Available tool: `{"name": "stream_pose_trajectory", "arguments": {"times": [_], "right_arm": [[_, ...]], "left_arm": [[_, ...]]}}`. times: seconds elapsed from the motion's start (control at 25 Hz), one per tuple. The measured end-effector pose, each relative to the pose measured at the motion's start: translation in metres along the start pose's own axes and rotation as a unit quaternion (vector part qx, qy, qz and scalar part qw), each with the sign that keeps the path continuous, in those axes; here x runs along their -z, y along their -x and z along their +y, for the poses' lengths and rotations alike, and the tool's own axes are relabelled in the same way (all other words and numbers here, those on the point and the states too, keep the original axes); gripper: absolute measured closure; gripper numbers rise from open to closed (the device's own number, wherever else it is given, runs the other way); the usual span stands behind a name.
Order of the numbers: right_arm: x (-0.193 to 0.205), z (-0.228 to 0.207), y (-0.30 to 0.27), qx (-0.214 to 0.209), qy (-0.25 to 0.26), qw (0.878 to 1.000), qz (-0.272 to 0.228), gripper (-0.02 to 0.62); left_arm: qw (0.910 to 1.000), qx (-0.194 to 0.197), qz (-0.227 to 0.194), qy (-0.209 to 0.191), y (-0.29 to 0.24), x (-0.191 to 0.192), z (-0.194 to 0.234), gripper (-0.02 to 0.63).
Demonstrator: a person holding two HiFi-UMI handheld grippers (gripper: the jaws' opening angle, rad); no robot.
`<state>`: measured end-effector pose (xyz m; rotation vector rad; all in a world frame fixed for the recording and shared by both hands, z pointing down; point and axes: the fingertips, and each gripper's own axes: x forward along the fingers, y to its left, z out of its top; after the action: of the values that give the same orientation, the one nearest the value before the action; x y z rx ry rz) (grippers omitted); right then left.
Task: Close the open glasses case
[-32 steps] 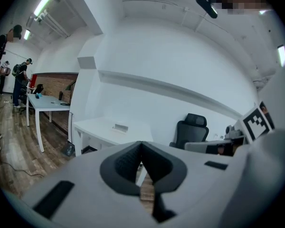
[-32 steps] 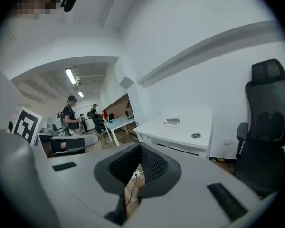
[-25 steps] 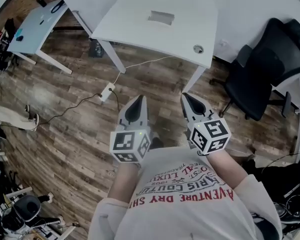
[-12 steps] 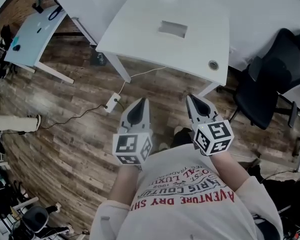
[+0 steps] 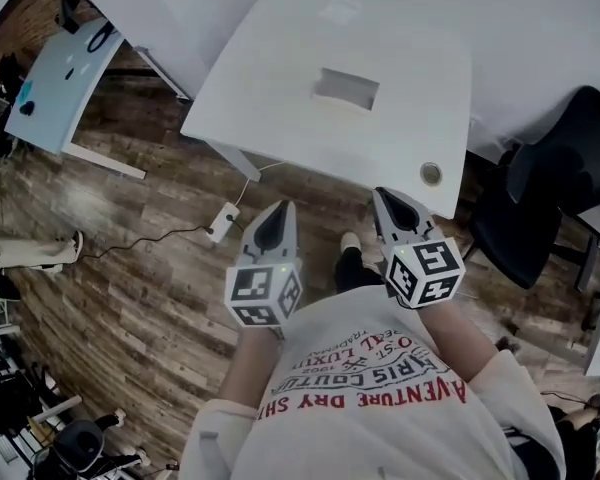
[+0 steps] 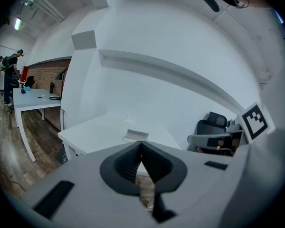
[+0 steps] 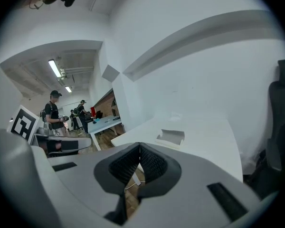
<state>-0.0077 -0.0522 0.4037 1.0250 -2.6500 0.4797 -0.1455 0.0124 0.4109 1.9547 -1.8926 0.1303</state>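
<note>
An open white glasses case [image 5: 346, 88] lies near the middle of the white table [image 5: 280, 118]; it also shows as the glasses case [image 6: 136, 136] in the left gripper view and the glasses case [image 7: 171, 137] in the right gripper view. My left gripper [image 5: 276, 214] is held over the wooden floor, short of the table's near edge, jaws shut and empty. My right gripper [image 5: 390, 206] hangs beside it at the table's near corner, also shut on nothing. Both are well short of the case.
A black office chair [image 5: 555, 183] stands right of the table. A power strip with cable [image 5: 222, 221] lies on the wood floor to the left. Another white desk [image 5: 55, 83] stands far left. People [image 7: 52, 110] stand in the background. A cable hole [image 5: 431, 173] sits at the table's near right corner.
The table and case have drawn nearer and larger in the head view as the person stepped forward. Both grippers keep their pose, still shut.
</note>
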Motion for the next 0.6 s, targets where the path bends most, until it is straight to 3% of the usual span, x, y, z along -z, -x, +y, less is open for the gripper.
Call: {"name": "stream_pose_trajectory", "arguments": {"times": [0.28, 0.6], "right_arm": [[-0.046, -0.074, -0.061, 0.0, -0.003, 1.0, 0.003, 0.583], [-0.057, -0.144, -0.114, 0.019, -0.018, 0.999, 0.025, 0.583]], "left_arm": [[0.9999, -0.001, 0.012, -0.001, -0.096, -0.038, 0.001, 0.601], [0.999, 0.013, 0.042, -0.001, -0.188, -0.048, 0.005, 0.601]]}}
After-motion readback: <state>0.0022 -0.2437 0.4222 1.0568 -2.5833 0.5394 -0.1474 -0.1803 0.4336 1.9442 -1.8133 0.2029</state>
